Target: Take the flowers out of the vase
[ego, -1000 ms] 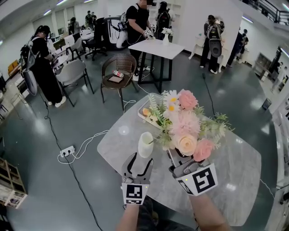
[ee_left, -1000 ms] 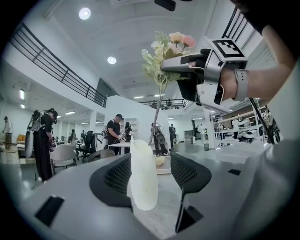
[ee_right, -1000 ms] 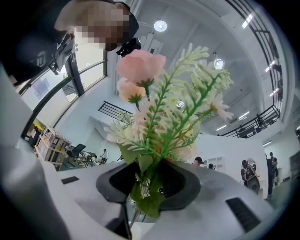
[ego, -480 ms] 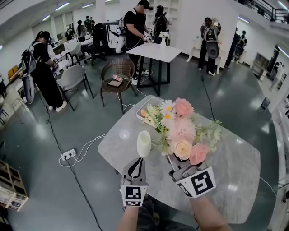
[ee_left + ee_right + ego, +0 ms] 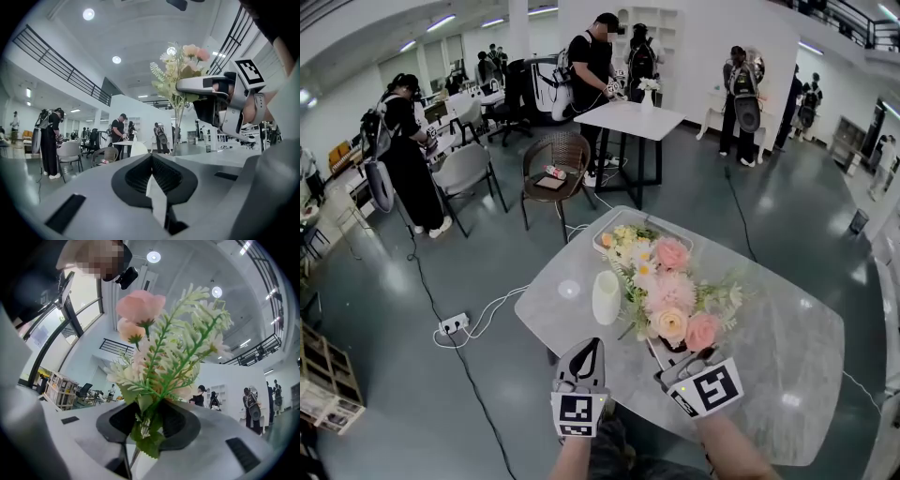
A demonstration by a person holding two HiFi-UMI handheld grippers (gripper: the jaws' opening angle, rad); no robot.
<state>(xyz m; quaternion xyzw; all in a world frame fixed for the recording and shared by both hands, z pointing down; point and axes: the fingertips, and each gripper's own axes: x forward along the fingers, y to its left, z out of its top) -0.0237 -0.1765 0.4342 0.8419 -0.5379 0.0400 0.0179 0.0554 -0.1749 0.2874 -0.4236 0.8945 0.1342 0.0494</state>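
One vase (image 5: 606, 297), one bouquet (image 5: 673, 298), one tray (image 5: 598, 247) — two tongs: left tongs (image 5: 591, 345), right tongs (image 5: 667, 354).

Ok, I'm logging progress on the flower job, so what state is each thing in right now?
left gripper: shut, nothing between its jaws.
right gripper: shut on the stems of the flowers.
flowers: out of the vase, held over the table.
vase: upright on the table, no flowers in it, apart from both grippers.
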